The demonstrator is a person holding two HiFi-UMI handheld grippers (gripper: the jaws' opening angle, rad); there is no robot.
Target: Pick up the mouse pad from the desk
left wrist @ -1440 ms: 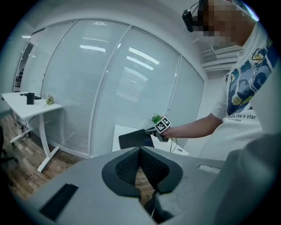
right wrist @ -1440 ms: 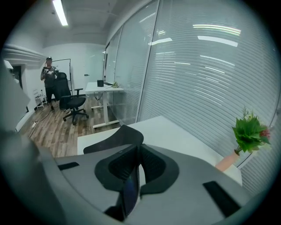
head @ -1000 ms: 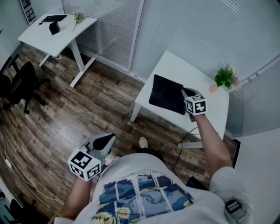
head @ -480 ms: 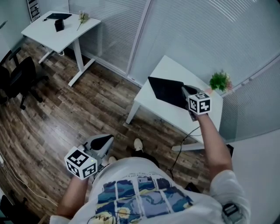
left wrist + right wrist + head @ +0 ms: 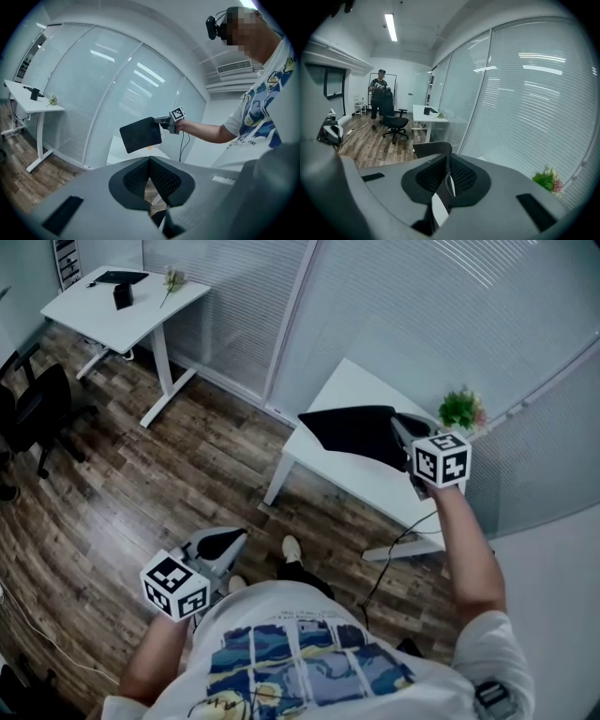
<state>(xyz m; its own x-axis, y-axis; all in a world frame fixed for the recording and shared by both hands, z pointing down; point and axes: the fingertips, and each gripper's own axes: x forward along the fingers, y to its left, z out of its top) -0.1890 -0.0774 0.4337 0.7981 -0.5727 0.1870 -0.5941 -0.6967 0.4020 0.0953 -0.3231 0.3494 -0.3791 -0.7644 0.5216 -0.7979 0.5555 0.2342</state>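
Wooden floor (image 5: 187, 474), two desks (image 5: 375, 488) (image 5: 112, 310), one mouse pad (image 5: 352, 432), one plant (image 5: 459, 409)

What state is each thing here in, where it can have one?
mouse pad: in the air, clear of the desk, tilted, held by one edge
right tongs: shut on the mouse pad
left tongs: shut, nothing between them
plant: upright on the desk
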